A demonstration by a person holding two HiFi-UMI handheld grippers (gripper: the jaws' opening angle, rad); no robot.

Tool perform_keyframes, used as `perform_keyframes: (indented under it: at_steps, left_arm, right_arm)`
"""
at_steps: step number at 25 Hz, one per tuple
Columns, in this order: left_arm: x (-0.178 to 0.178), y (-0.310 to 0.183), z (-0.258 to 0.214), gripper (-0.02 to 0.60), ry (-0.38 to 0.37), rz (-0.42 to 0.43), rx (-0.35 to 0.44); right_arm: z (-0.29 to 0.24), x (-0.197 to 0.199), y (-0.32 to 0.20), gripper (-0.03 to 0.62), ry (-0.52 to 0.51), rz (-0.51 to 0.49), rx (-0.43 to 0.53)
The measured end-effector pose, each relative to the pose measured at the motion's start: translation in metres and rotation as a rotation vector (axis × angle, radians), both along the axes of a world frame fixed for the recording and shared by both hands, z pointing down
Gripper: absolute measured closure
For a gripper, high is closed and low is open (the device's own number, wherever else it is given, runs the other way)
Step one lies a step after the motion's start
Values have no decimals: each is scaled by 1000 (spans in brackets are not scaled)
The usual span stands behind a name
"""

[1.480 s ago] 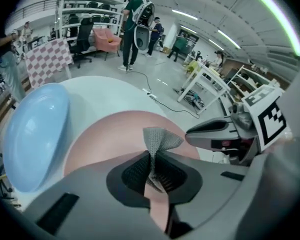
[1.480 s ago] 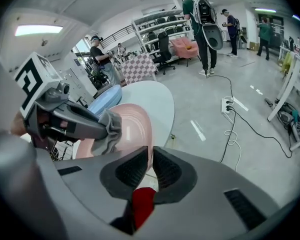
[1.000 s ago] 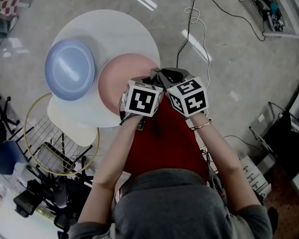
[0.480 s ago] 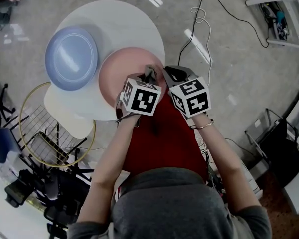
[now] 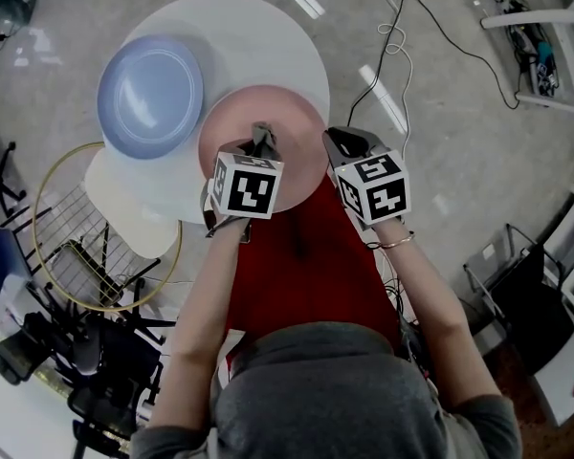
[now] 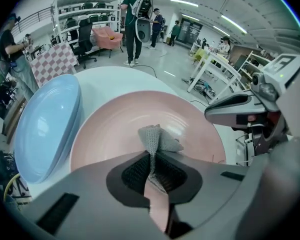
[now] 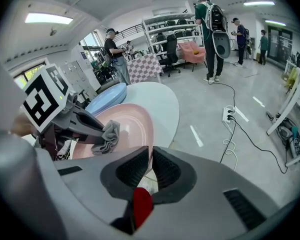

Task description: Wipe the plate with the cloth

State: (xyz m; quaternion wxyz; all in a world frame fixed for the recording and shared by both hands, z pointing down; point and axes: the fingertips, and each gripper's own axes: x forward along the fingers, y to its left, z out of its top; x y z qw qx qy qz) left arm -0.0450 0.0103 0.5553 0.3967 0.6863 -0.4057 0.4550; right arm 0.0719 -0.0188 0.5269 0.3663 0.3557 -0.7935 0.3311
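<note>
At the upper left of the head view, a blue plate (image 5: 151,94) sits on the white tabletop (image 5: 268,36). At centre, the left gripper (image 5: 260,143) pinches a grey cloth (image 6: 159,138) in its fingers over the pink plate (image 5: 297,127). Just right, the right gripper (image 7: 151,156) clamps that plate's rim between its fingers.

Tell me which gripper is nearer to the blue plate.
Left. The left gripper holds the cloth over the neighbouring pink plate; the right gripper grips its far rim.

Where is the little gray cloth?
The cloth is pinched in the left gripper, centre of the left gripper view, over the pink plate.
</note>
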Motion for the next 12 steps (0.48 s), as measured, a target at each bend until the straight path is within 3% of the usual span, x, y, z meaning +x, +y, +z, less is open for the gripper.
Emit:
perform_keyframes:
  at_steps: [12]
  left_arm:
    - [-42, 4, -1, 545, -43, -82, -3]
  right_arm:
    - [-1, -2, 0, 549, 33, -14, 15]
